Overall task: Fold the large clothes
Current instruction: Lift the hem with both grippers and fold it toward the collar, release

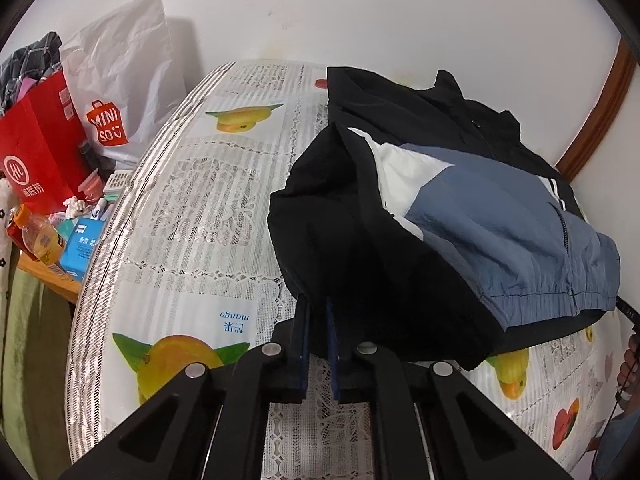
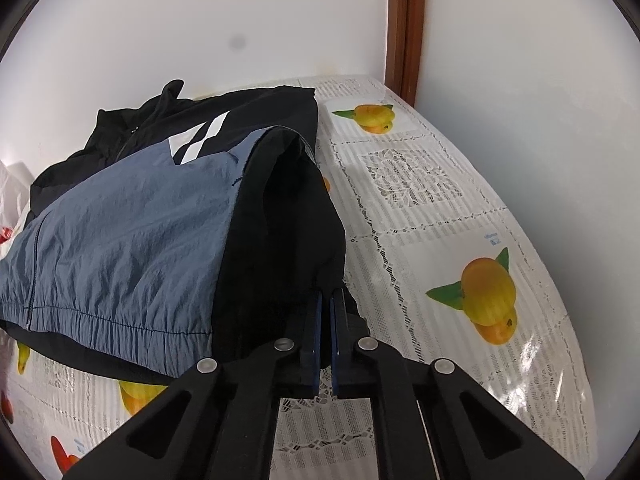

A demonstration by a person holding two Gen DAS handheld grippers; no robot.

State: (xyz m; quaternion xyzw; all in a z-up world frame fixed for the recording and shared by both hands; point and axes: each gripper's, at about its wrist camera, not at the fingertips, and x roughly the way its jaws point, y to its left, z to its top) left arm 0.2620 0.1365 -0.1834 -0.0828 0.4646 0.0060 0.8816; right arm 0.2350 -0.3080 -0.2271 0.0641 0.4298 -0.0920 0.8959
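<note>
The jacket [image 1: 460, 208] lies on the table [image 1: 200, 208] towards its far edge by the wall. The left gripper [image 1: 317, 310] pinches its black sleeve; the right gripper [image 2: 329, 300] pinches the other black fold.

Both claws, left claw [image 1: 318, 306] and right claw [image 2: 330, 298], are matte black linkage arms, silver rivets, dark blue finger pads.
</note>
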